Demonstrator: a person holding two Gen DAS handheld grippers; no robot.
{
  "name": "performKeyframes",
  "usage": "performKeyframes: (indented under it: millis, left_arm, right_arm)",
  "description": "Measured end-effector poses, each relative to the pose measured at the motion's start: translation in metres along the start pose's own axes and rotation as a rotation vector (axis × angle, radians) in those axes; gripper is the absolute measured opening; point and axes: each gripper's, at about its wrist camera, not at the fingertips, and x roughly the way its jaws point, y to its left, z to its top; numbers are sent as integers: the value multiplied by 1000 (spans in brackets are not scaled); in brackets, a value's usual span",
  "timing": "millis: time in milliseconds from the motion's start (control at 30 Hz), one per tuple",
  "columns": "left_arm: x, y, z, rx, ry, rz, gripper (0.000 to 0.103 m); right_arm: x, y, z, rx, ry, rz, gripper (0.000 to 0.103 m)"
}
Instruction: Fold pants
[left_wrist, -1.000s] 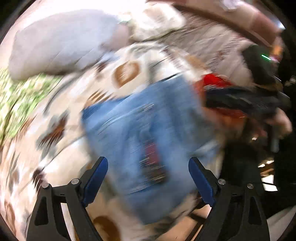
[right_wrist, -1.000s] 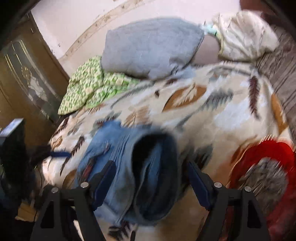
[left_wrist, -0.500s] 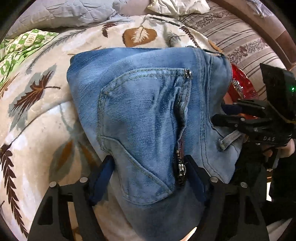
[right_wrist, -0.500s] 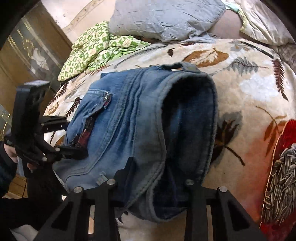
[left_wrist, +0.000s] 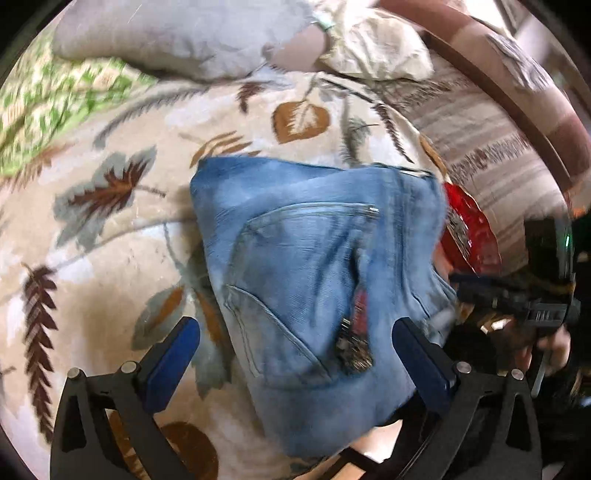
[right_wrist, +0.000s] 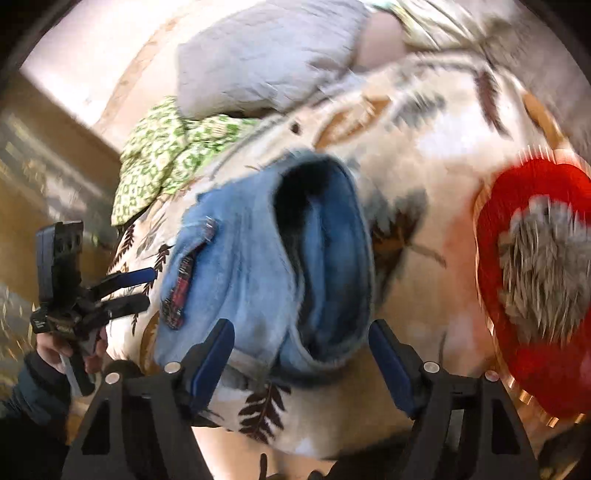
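The blue jeans (left_wrist: 306, 280) lie folded into a compact bundle on the leaf-patterned blanket (left_wrist: 110, 258), back pocket up. My left gripper (left_wrist: 295, 354) hovers over the bundle's near end. Its jaws are opening wide, and the denim shows between the blue pads without touching them. In the right wrist view the jeans (right_wrist: 251, 266) show their open folded end. My right gripper (right_wrist: 301, 354) is just short of it, jaws opening, with the bundle's near edge between them but not pressed. Each gripper also appears in the other's view: right gripper (left_wrist: 517, 299), left gripper (right_wrist: 122, 291).
A red heart-shaped dish (right_wrist: 535, 277) of seeds sits on the blanket right of the jeans. A grey pillow (left_wrist: 166, 40), a cream pillow (left_wrist: 376, 48) and a green patterned cloth (right_wrist: 166, 155) lie at the far side. A wooden cupboard (right_wrist: 44, 177) stands at the left.
Half a second ago both grippers were clamped on the jeans bundle. Both have since spread their jaws and pulled back, and the bundle lies on the blanket.
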Motion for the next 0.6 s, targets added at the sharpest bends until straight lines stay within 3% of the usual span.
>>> performKeyframes:
  millis: [200,333,467,567,600]
  left_arm:
    - [29,25,5,-139,65,-106,103]
    - [38,14,-1,-91,94,-139,103]
    - [54,6,2,-42,119,-128,103]
    - [62,12,4,-67,110,-155,103]
    - [61,8,5,-49,115,-143,97]
  right_arm:
    - [31,-32,-8,199,89,93,78]
    - [47,-32,-5,212,101,207,78]
    - [70,-27,7,179,125,182,79]
    - [75,-30,12,192,132,207,79]
    - [74,-28,11,181,127,210,78]
